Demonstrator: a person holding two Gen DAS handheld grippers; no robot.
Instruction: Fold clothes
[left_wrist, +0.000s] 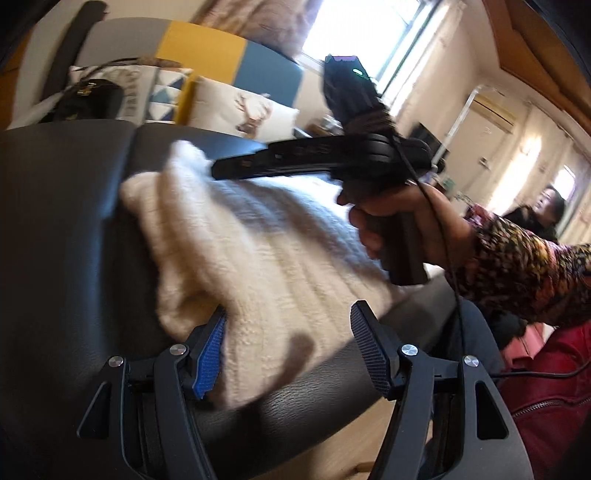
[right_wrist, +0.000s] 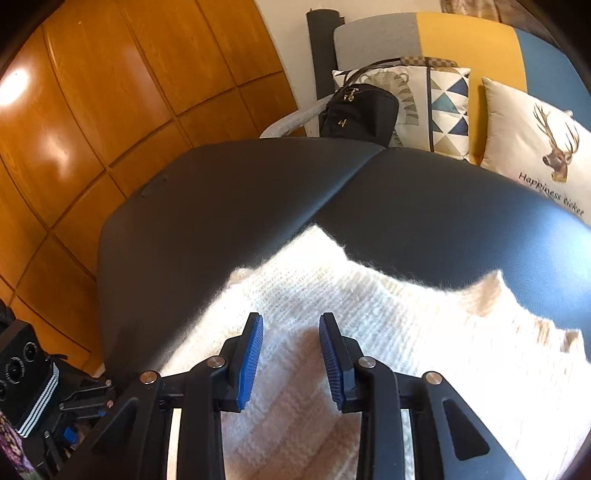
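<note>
The left wrist camera sits low behind its own fingers (left_wrist: 218, 350), close above the near edge of the black padded table (left_wrist: 66, 229). It faces across the white knitted garment (left_wrist: 266, 251) toward the bright window (left_wrist: 362, 40) and room beyond — the other hand (left_wrist: 406, 225) with its tool crosses the middle of this view.

The right wrist camera looks steeply down along its fingers (right_wrist: 251, 354), very near the garment (right_wrist: 406, 325), facing the table's far end, the wooden panelled wall (right_wrist: 110, 74) and the cushions (right_wrist: 535, 140).

Both views share the garment, the table's centre seam, the cushions (left_wrist: 243, 110) and the black bag (right_wrist: 358, 110) — seen from different sides.
</note>
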